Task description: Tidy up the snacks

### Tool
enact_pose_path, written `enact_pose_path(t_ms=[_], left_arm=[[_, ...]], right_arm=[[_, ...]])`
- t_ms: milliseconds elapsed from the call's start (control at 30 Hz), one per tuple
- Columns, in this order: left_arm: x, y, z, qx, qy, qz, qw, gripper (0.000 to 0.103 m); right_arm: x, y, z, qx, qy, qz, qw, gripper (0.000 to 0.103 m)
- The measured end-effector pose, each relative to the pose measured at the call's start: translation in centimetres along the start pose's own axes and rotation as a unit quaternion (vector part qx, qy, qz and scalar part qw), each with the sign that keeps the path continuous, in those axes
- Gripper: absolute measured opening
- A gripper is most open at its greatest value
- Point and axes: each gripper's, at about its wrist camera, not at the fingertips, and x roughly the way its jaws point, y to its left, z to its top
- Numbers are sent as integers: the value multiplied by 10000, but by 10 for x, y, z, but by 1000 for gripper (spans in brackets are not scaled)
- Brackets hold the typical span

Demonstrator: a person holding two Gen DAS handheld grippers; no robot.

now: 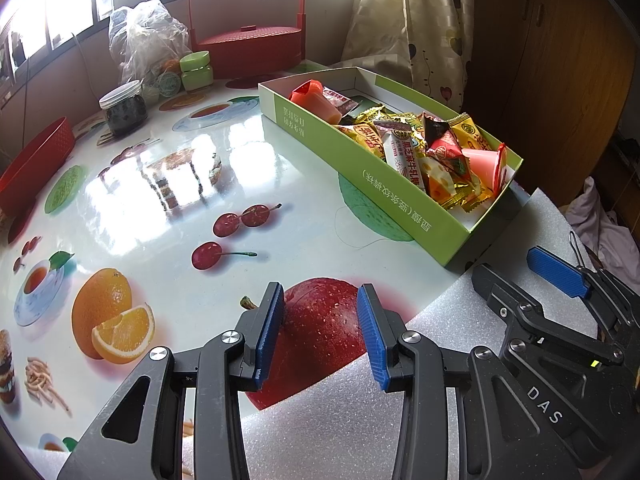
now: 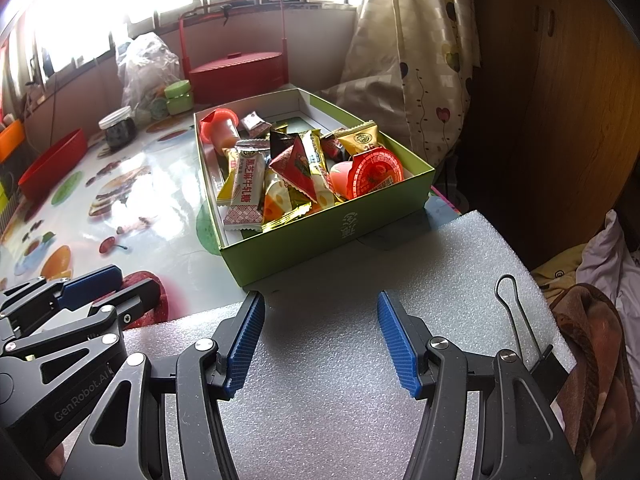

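Observation:
A green cardboard box (image 1: pixel 362 178) (image 2: pixel 344 226) sits on the fruit-print table and holds several wrapped snacks (image 2: pixel 280 172) and two red jelly cups (image 2: pixel 370 174). My left gripper (image 1: pixel 320 320) is open and empty, low over the printed apple, left of the box's near end. My right gripper (image 2: pixel 320 320) is open and empty over a white foam sheet (image 2: pixel 360 380), just short of the box's near wall. The right gripper also shows in the left wrist view (image 1: pixel 520 264), and the left gripper shows in the right wrist view (image 2: pixel 116 284).
A red lidded basket with a tall handle (image 1: pixel 248 36) stands at the back. A clear plastic bag (image 1: pixel 146 38), green jars (image 1: pixel 196 70) and a dark jar (image 1: pixel 122 106) sit beside it. A red tray (image 1: pixel 36 160) lies at the left. Curtain and wooden wardrobe stand at the right.

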Motion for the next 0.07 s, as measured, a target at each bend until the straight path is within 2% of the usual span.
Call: enact_pose_path(t_ms=[67], left_arm=[[0,0,0,5,0,6,10000,40]], right_arm=[[0,0,0,-5,0,-3,10000,59]])
